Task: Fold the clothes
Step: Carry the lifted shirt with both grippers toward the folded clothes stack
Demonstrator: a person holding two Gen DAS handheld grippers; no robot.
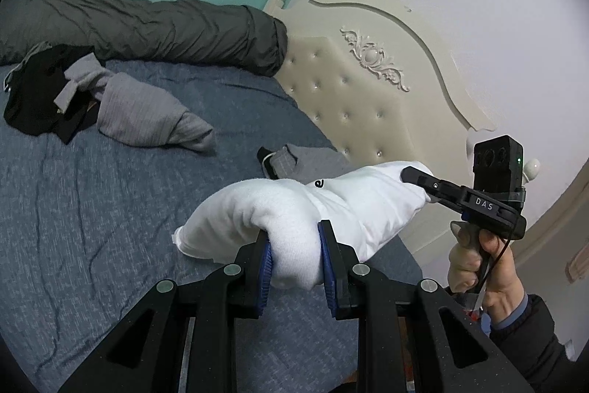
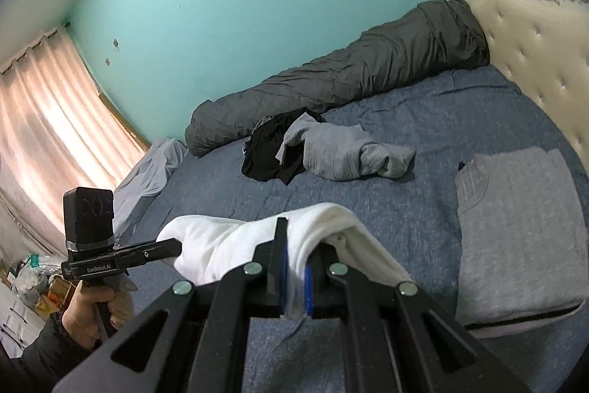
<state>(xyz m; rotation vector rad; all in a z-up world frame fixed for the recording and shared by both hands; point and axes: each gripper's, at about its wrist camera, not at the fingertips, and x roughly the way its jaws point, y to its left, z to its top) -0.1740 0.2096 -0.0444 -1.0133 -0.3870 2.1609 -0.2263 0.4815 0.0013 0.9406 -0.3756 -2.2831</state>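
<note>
My left tool (image 1: 294,255) is clamped on a thick bunch of the white garment (image 1: 294,205), its blue pads pressing the fabric from both sides. My right tool (image 2: 294,267) is pinched nearly closed on a thinner edge of the same garment (image 2: 228,245), with cloth and a few loose threads caught between its pads. The garment hangs between the two tools, clear of the bed (image 1: 110,209), sagging in a soft roll, not stretched flat.

I judge this to be the carrying or shaking-out step: the white piece is held up at two points and not yet laid out for its folds. The next move calls for drawing the tools apart until the cloth goes taut, then lowering it onto a bare stretch of the blue bedcover just ahead of the tools, keeping both grips until it lies flat.

Beyond my right tool and to its right lies a folded grey garment (image 2: 515,238), already neat, close to the padded headboard (image 2: 533,61); I must not drop the white piece across it. Farther ahead sits a crumpled grey garment (image 2: 346,150) touching a black garment (image 2: 265,150), both unfolded. Behind them a dark rolled duvet (image 2: 349,72) runs along the teal wall (image 2: 221,6). The open bedcover between my tools and that heap looks wide enough, though the fisheye makes that hard to judge.
</note>
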